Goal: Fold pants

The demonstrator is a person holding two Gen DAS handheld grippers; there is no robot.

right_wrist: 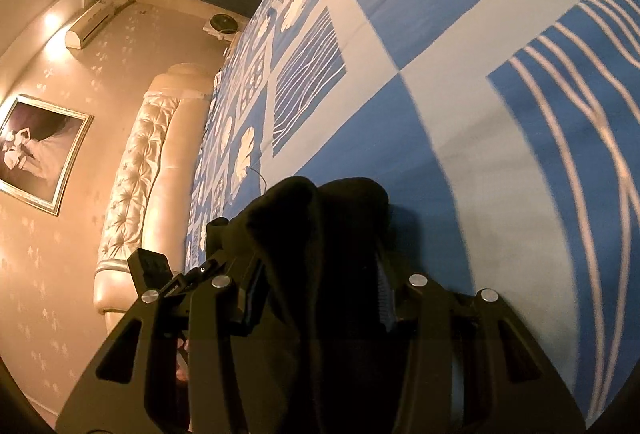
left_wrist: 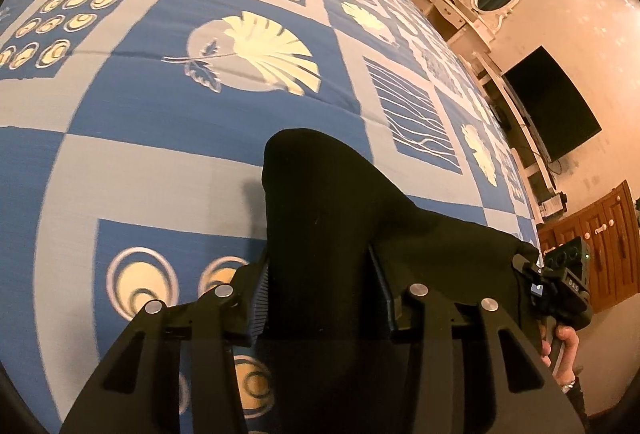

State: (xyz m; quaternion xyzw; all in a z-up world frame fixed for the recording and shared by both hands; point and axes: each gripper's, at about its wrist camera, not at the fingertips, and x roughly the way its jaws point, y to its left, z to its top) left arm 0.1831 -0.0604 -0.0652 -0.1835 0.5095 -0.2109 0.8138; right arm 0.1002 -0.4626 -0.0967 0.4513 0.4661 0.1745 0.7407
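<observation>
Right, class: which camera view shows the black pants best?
The left wrist view: the black pants stretch from the left tongs across to the right tongs, above the bedspread. The right wrist view shows only a bunched clump in the right tongs.

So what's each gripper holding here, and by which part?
Both hold the black pants: left gripper and right gripper each pinch a bunched fold; which part cannot be told.

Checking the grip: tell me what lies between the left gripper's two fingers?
Black pants fabric fills the gap between the left gripper's fingers, seen in the left wrist view.
</observation>
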